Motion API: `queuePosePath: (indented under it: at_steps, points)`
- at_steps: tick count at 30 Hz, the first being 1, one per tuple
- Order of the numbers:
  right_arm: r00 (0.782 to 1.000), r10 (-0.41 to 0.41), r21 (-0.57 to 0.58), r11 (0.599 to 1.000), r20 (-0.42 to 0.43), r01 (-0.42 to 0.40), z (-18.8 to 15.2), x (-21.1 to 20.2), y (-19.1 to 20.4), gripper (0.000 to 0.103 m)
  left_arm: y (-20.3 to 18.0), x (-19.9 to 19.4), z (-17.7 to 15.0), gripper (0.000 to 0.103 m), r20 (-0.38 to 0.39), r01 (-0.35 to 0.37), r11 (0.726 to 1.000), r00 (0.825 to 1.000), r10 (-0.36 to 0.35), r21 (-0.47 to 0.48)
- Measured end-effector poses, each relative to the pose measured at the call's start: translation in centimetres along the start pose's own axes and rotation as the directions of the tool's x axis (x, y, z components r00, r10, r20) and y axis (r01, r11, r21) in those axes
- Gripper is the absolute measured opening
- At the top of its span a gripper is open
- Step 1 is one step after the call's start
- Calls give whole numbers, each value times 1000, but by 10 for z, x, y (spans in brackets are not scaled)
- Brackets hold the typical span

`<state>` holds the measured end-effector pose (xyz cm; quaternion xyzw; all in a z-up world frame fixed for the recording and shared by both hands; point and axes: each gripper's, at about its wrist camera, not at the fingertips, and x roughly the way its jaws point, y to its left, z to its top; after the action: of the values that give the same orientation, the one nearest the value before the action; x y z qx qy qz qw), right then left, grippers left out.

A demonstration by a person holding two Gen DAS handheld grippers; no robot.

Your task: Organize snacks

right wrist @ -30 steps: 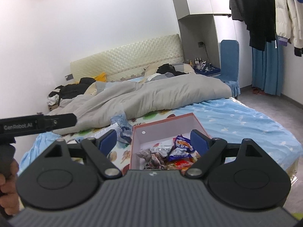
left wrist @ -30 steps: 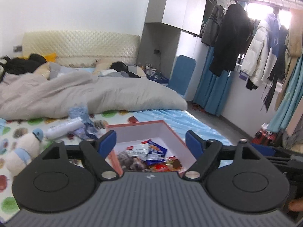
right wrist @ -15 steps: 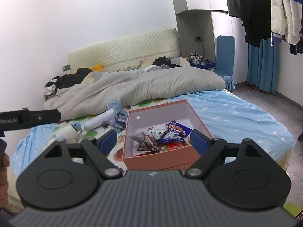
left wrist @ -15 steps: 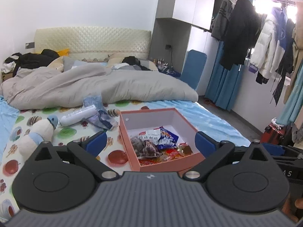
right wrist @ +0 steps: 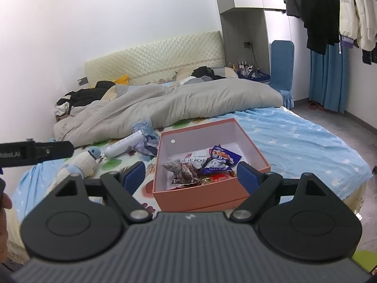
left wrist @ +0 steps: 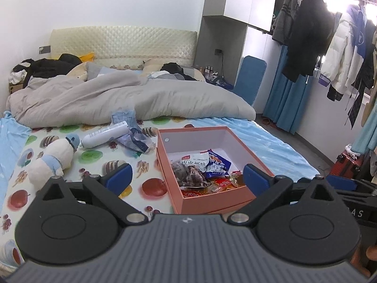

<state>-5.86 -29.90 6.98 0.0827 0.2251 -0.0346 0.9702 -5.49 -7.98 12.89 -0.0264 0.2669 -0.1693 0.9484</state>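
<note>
An open pink box [left wrist: 193, 129] lies on the bed near its foot. Inside are several snack packets: a clear bag of dark pieces [left wrist: 192, 173], a blue packet [left wrist: 216, 164] and red and orange ones [left wrist: 221, 184]. My left gripper [left wrist: 187, 176] hangs in front of the box, jaws wide open, nothing between the pads. In the right wrist view the same box [right wrist: 200, 127] holds the clear bag [right wrist: 186, 172] and the blue packet [right wrist: 221, 159]. My right gripper [right wrist: 190, 176] is open too, short of the box's near wall, touching nothing.
Left of the box lie a white bottle [left wrist: 106, 136], a crumpled blue wrapper [left wrist: 134, 139] and a plush toy [left wrist: 51, 158]. A grey duvet [left wrist: 117, 99] covers the far bed. A red suitcase [left wrist: 348, 165] and hanging coats [left wrist: 311, 33] stand right.
The left jaws have spread wider. In both views the box's inside shows more fully, and the room has shifted up a little in the right view.
</note>
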Motion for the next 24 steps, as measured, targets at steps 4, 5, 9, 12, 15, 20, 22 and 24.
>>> queuePosePath:
  at_steps: [4,5,9,12,15,20,22,24]
  points:
    - [1000,-4,-18,1000,11,5,2,-2,1,86,2,2,-2,102,-8,-2,1000,1000,2,-8]
    - [1000,-4,-21,1000,11,5,2,-2,2,86,2,1,-2,102,-8,-4,1000,1000,4,-7]
    - [1000,-6,-17,1000,11,6,2,-2,2,86,2,2,-3,102,-14,-12,1000,1000,12,0]
    - [1000,-7,-16,1000,13,8,3,-3,3,86,2,3,-4,102,-20,-15,1000,1000,15,-1]
    - [1000,-3,-18,1000,14,3,3,-3,2,86,1,5,-5,102,-32,-17,1000,999,17,3]
    - [1000,13,-19,1000,24,-13,5,-6,-1,86,0,6,-6,102,-36,-19,1000,999,20,16]
    - [1000,5,-22,1000,30,-4,5,-7,-1,86,-2,6,-6,102,-30,-26,999,999,27,19]
    - [1000,4,-17,1000,29,-3,6,-8,-1,86,-3,5,-7,102,-28,-22,999,999,22,25]
